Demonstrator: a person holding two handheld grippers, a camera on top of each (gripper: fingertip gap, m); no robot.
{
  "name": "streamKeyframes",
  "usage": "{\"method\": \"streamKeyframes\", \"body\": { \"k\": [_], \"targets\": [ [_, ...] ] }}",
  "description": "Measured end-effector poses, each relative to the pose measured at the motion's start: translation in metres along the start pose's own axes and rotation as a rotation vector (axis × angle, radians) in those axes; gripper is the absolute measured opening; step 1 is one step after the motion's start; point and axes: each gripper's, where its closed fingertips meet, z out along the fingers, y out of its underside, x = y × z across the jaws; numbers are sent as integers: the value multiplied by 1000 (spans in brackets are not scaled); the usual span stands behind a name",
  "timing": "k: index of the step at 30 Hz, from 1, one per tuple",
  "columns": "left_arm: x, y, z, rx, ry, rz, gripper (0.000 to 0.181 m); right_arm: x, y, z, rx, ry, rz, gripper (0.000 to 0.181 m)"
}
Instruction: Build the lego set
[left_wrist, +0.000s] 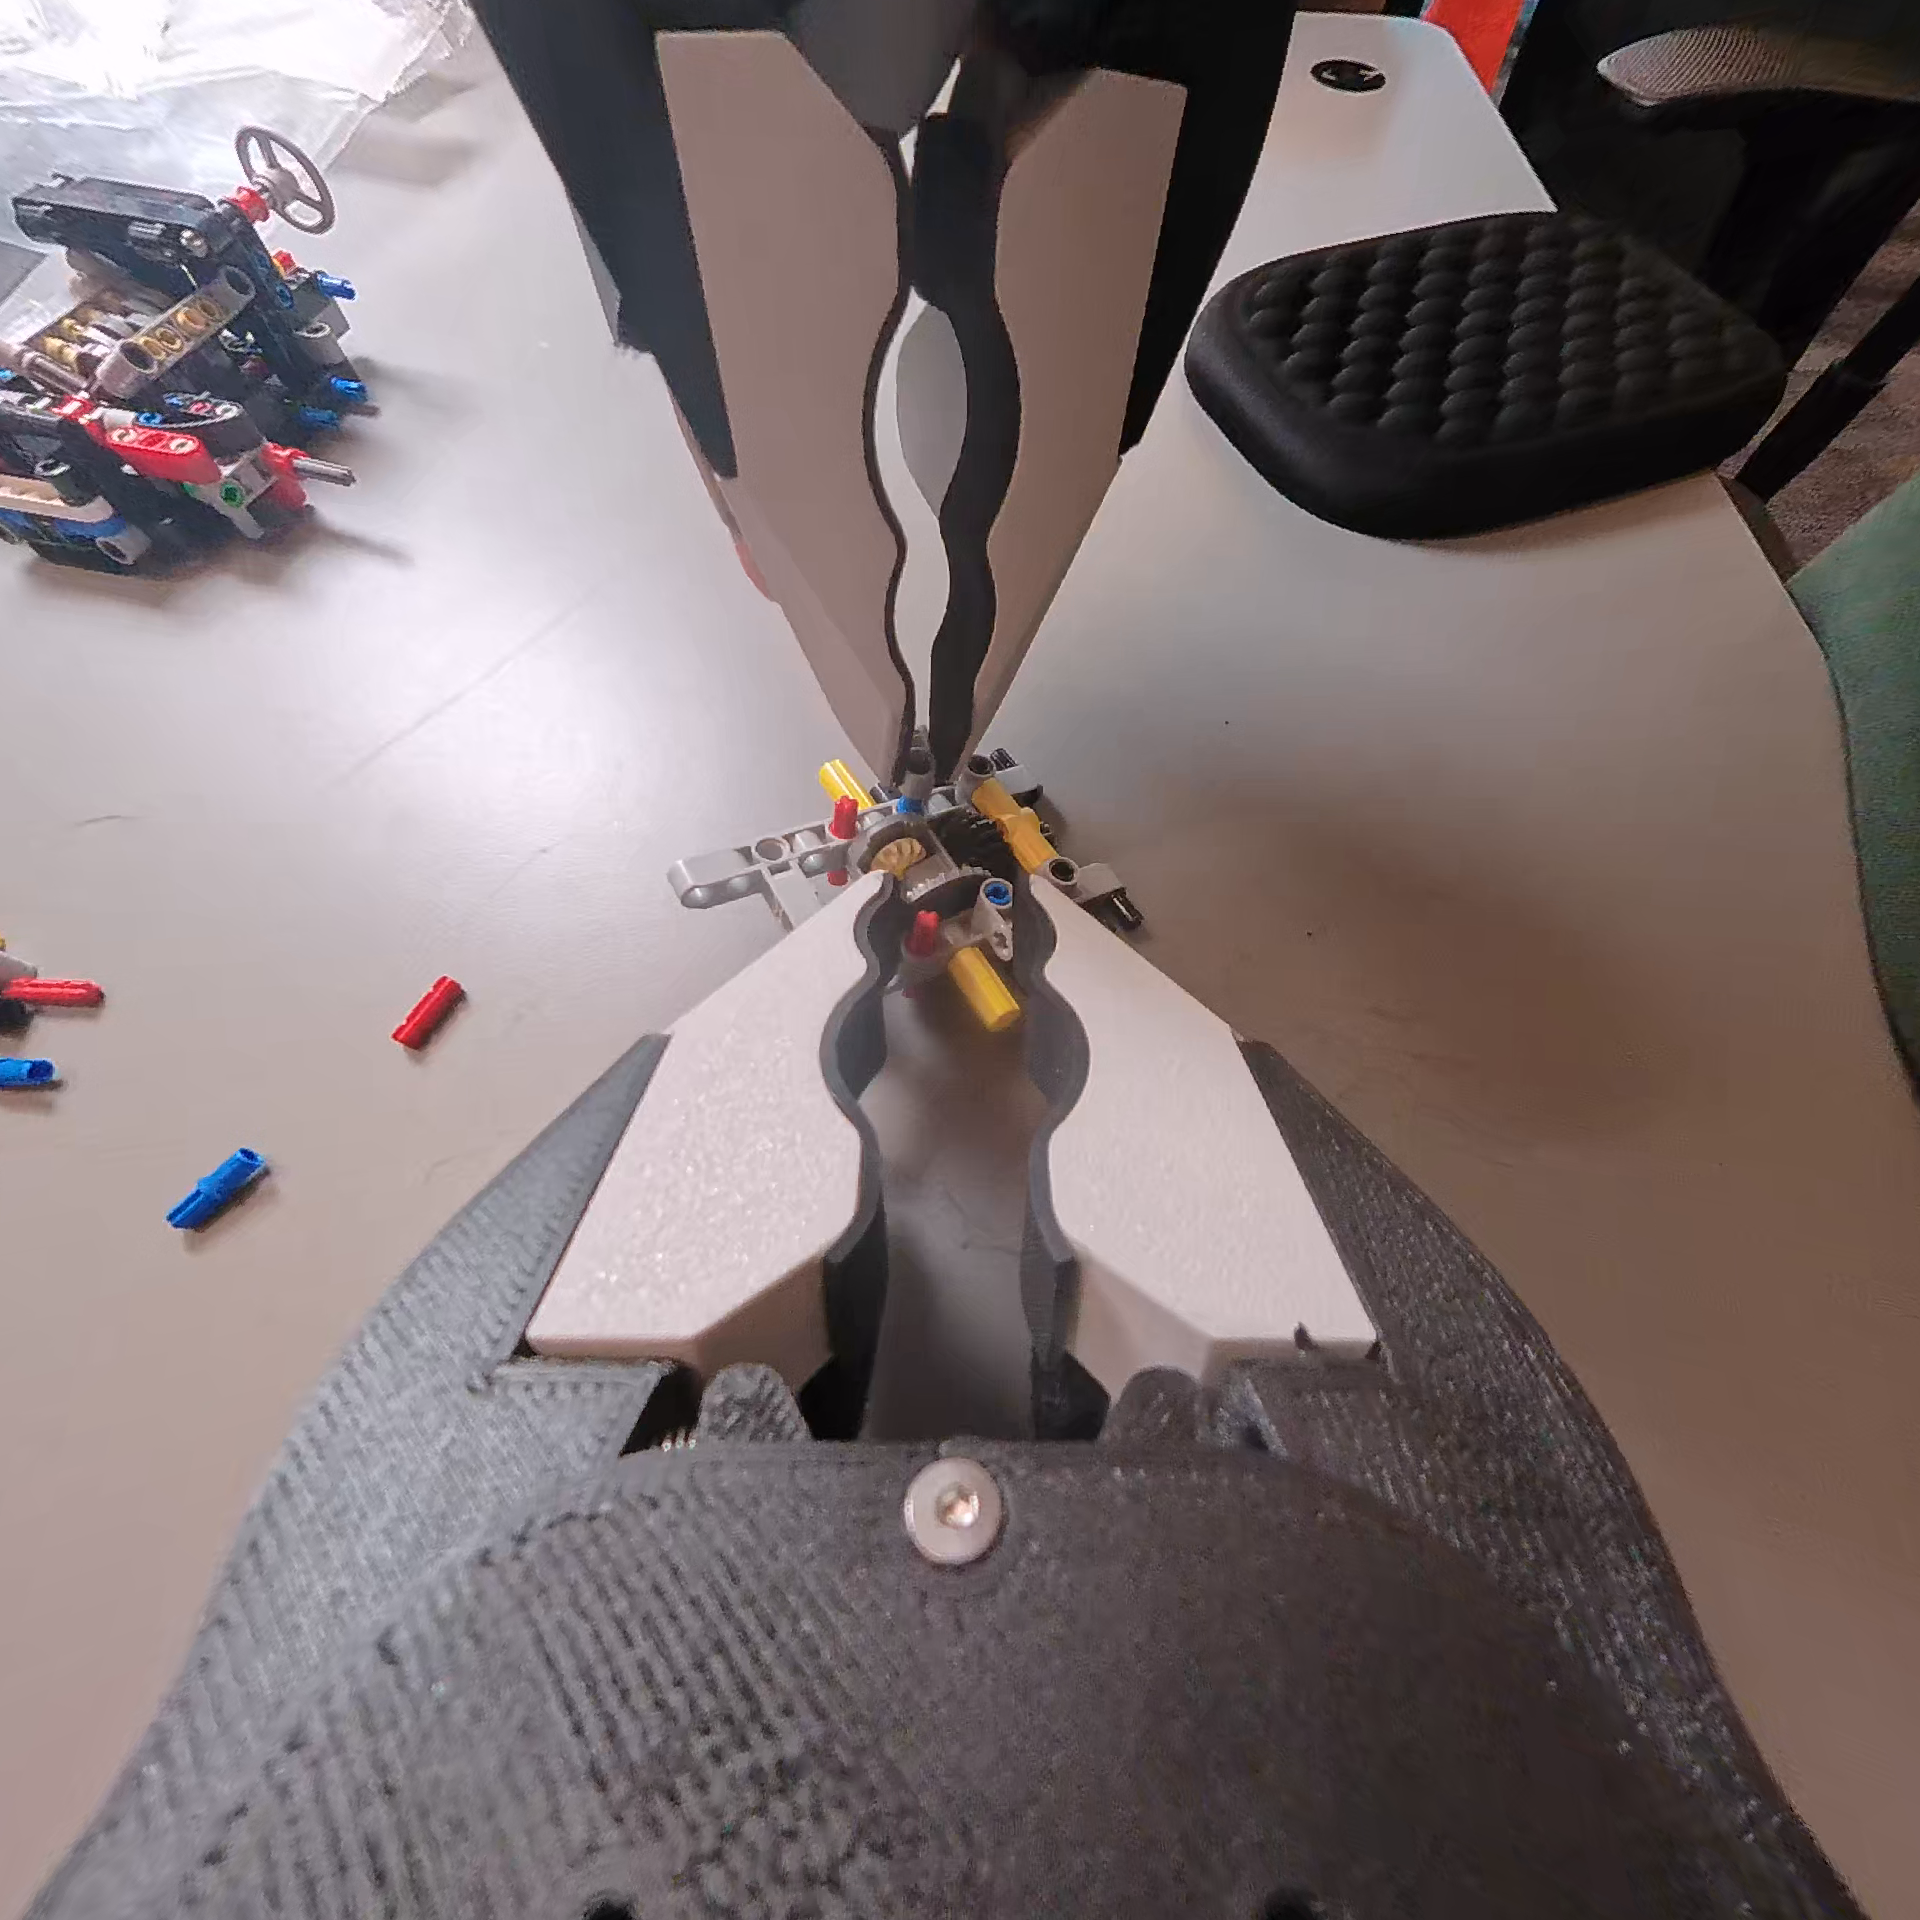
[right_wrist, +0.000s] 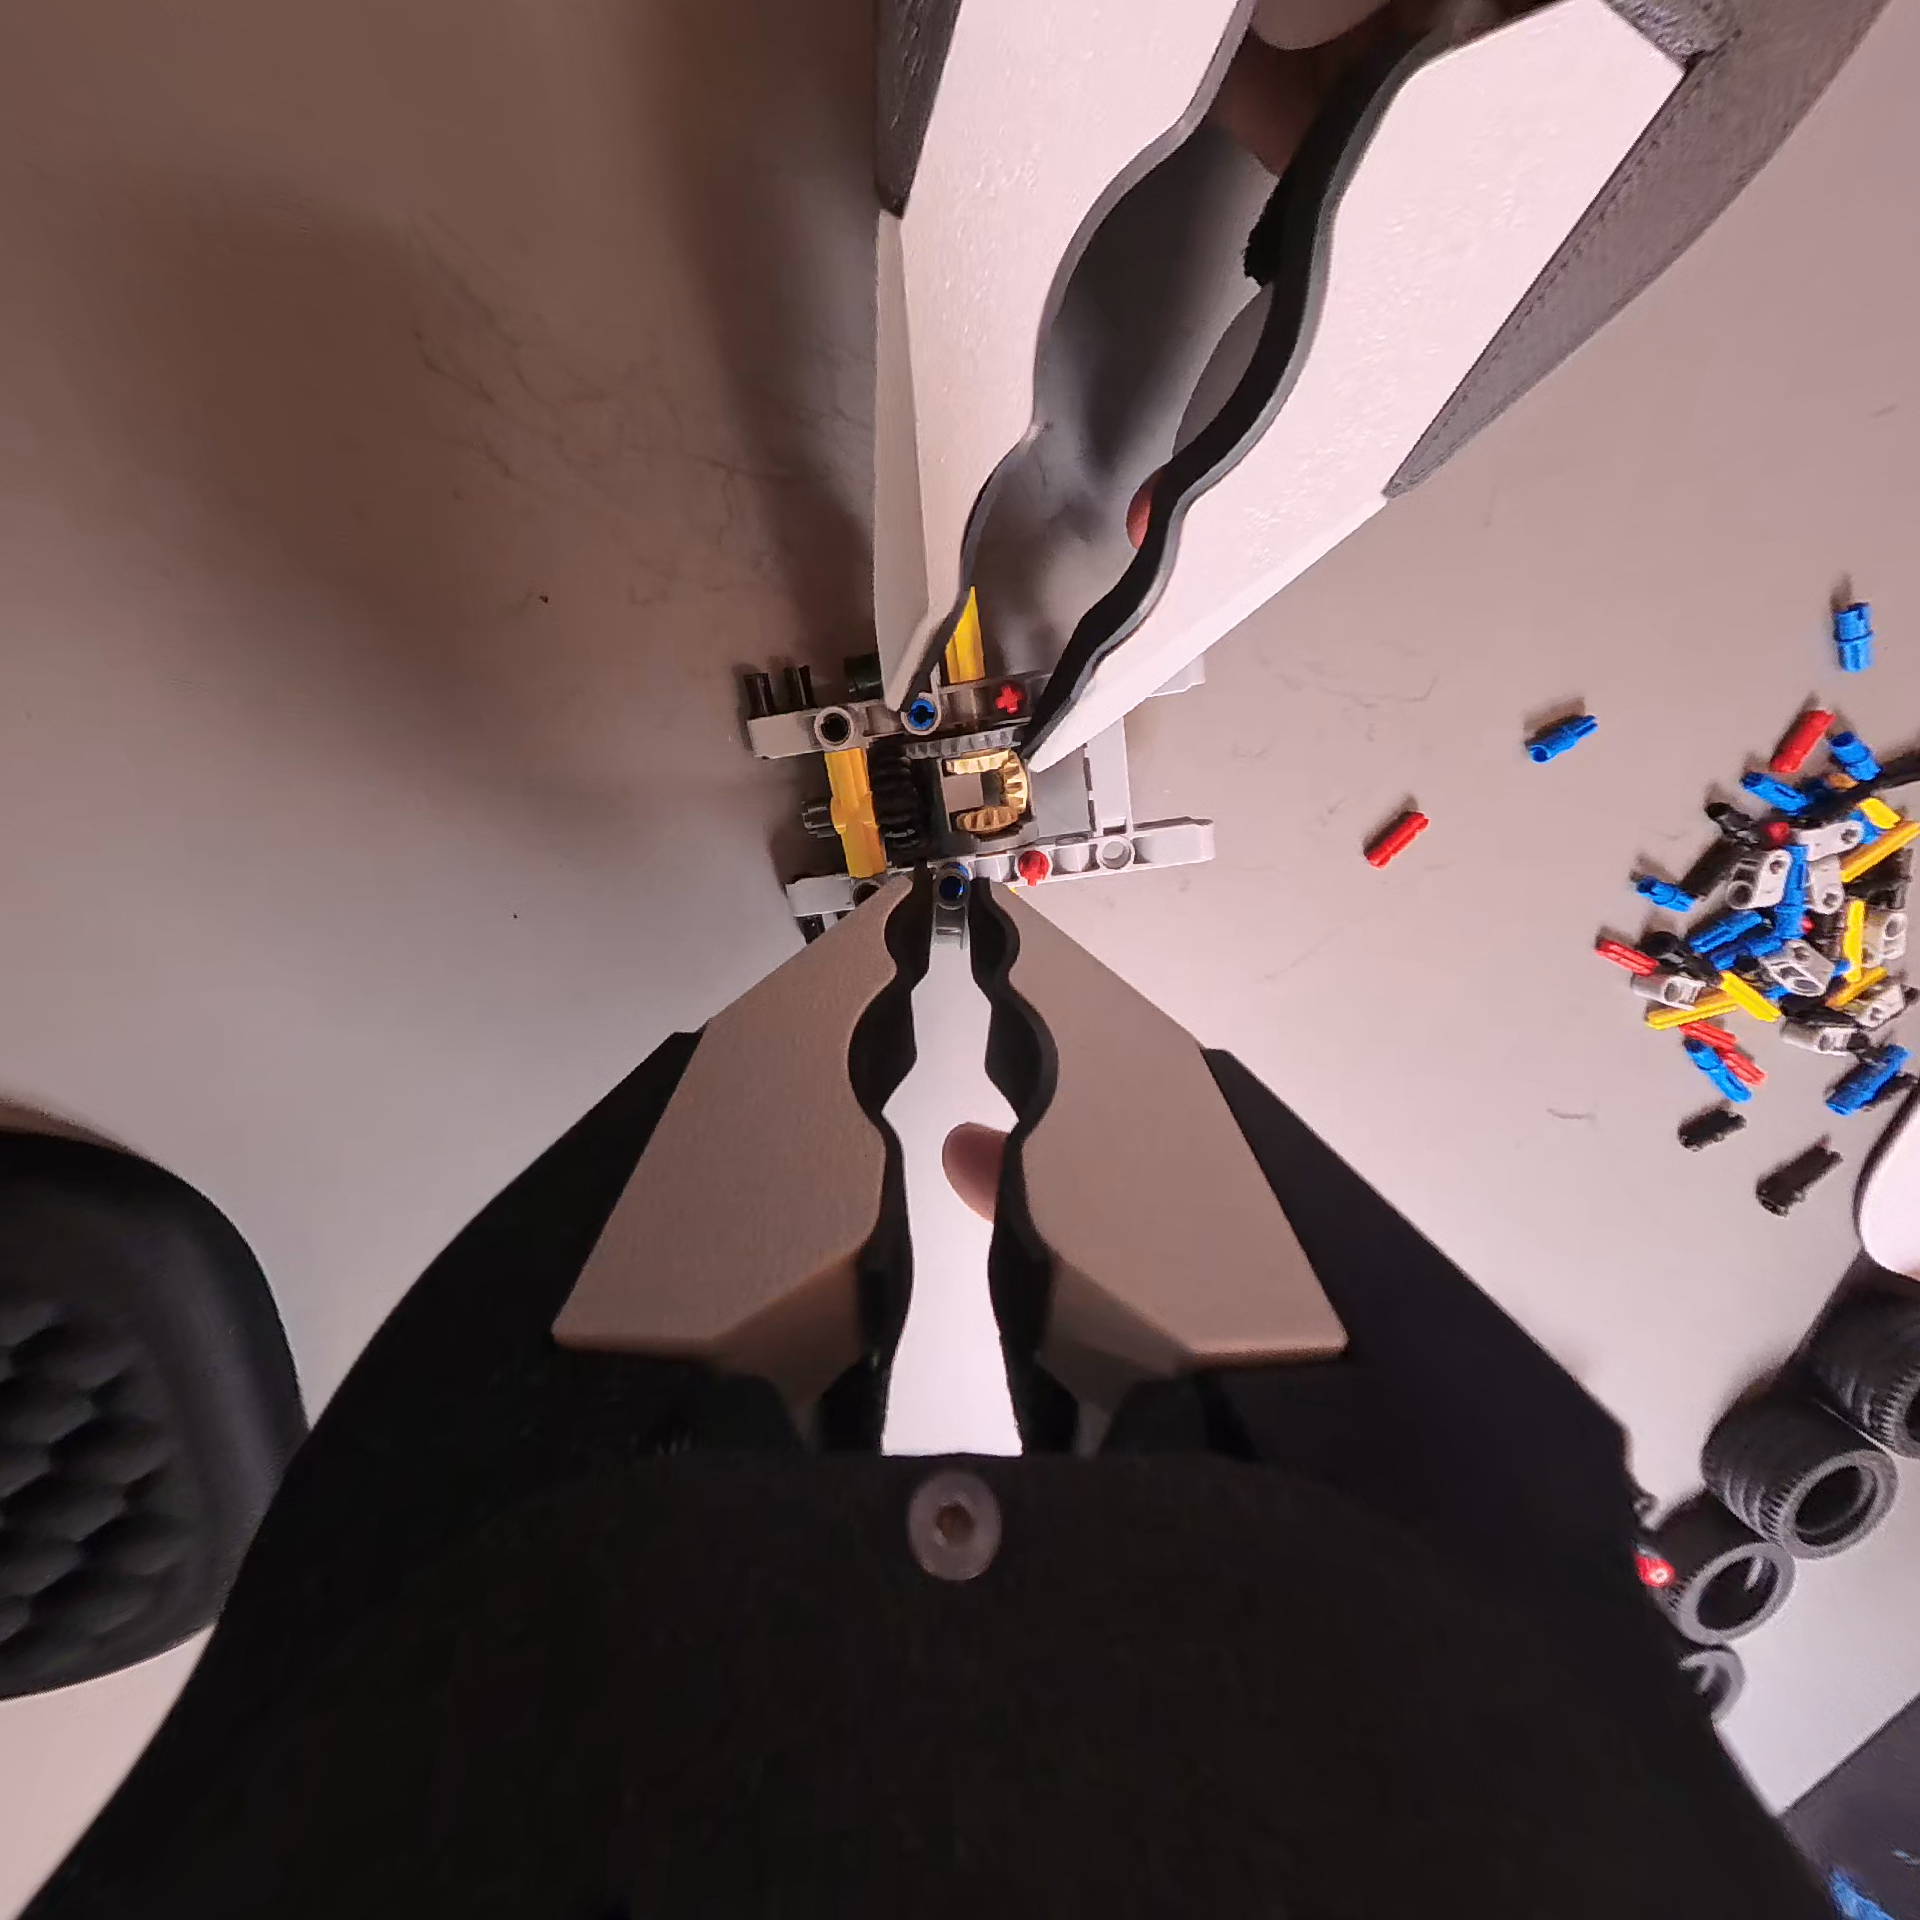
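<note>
No brand, label or writing can be read anywhere. The small lego gear assembly (left_wrist: 935, 862) sits on the grey table (left_wrist: 416, 727), gripped from opposite sides: the left gripper (left_wrist: 961, 914) pinches its near end, the right gripper (right_wrist: 951, 909) clamps a grey connector. Loose pins (right_wrist: 1787, 935) lie nearby.

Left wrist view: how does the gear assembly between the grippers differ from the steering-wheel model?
The gear assembly is small, grey and yellow; the steering-wheel model is bigger, mostly black. Left gripper and right gripper clamp the gear assembly; the steering-wheel model stands free. Both rest on the table.
</note>
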Motion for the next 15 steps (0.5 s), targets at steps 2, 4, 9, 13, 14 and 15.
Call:
{"method": "streamKeyframes", "body": {
  "k": [2, 4, 9, 13, 14, 15],
  "targets": [
    [0, 0, 0, 1, -1, -2, 19, 0, 0, 0, 12, 10, -11, 6],
    [2, -1, 1, 1, 11, -6, 18, -1, 4, 6, 14, 28, -35, 6],
    [3, 0, 0, 3, 14, 3, 18, -1, 1, 6, 53, 56, -27, 6],
    [2, 0, 0, 5, 30, -25, 17, -1, 1, 7, 32, 10, -32, 7],
    [2, 0, 0, 5, 29, -24, 17, -1, 1, 7, 30, 3, -33, 7],
    [2, 0, 0, 4, 28, -19, 17, -1, 1, 7, 30, 1, -35, 7]
  ]
}}
